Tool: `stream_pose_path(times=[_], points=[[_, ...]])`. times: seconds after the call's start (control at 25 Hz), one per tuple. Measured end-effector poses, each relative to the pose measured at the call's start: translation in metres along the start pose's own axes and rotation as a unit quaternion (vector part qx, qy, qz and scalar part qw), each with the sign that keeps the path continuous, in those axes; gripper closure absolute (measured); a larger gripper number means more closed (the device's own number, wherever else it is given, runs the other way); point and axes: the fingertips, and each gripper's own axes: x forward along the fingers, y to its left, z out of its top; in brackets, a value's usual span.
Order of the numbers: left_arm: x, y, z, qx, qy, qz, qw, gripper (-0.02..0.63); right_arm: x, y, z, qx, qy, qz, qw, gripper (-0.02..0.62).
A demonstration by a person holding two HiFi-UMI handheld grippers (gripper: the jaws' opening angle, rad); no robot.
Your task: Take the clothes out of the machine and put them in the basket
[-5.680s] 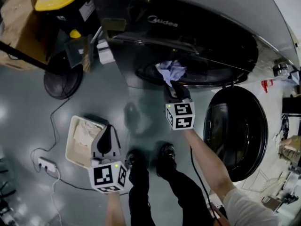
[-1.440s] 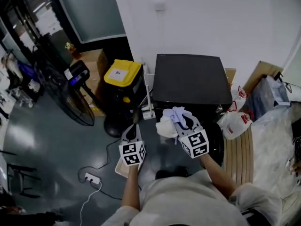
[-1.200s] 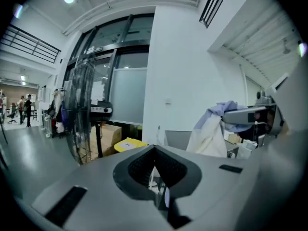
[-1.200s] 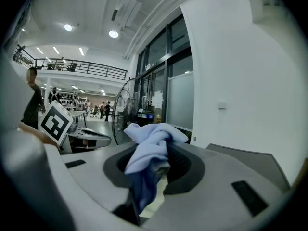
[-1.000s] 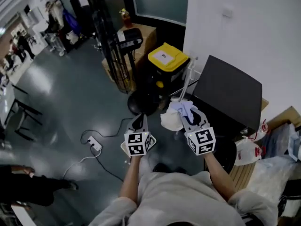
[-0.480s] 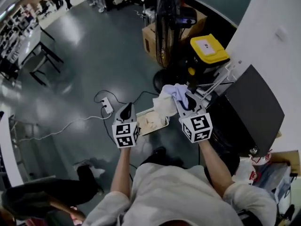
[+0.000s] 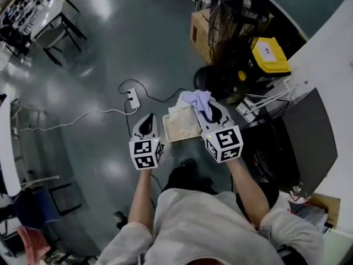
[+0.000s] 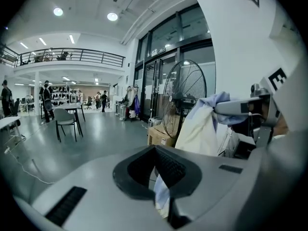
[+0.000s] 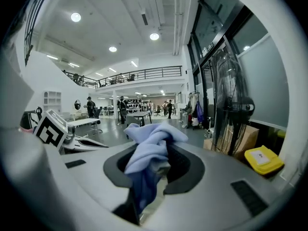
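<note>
Holding the blue garment (image 7: 194,98) clenched in our right tool (image 7: 208,107) by the basket (image 7: 166,131) edge, left tool (image 7: 146,123) closed empty, we risked it landing outside the rim if released there.

Light: ceiling lamps (image 8: 112,17) flare white above you, hall bright | Head view: dimmer, your floor (image 7: 110,54) shows pale glare patches, detail soft | Edges: both your gripper views bulge hard, corners black | Focus: blue cloth (image 9: 149,148) close to your lens is soft, background sharper
</note>
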Motion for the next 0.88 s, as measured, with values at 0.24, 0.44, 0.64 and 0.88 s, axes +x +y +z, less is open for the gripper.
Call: stream_pose_path(times=[0.24, 0.44, 0.64, 0.88], points=[[0.03, 0.033, -0.031, -0.024, 0.012, 0.01, 0.9996, 0.589, 0.055, 0.02, -0.064, 0.019, 0.052, 0.024, 0.998, 0.483], [0.062, 0.064, -0.074, -0.047, 0.026, 0.023, 0.9983, 0.589, 0.103, 0.027, -0.142, 0.029, 0.102, 0.031, 0.994, 0.483], [0.09, 0.086, -0.126, -0.05, 0.046, 0.028, 0.9973, 0.589, 0.144, 0.026, -0.227, 0.039, 0.139, 0.03, 0.989, 0.483], [0.128, 0.089, -0.195, -0.038, 0.059, 0.02, 0.9973, 0.589, 0.174, 0.016, -0.345, 0.058, 0.172, 0.018, 0.983, 0.482]])
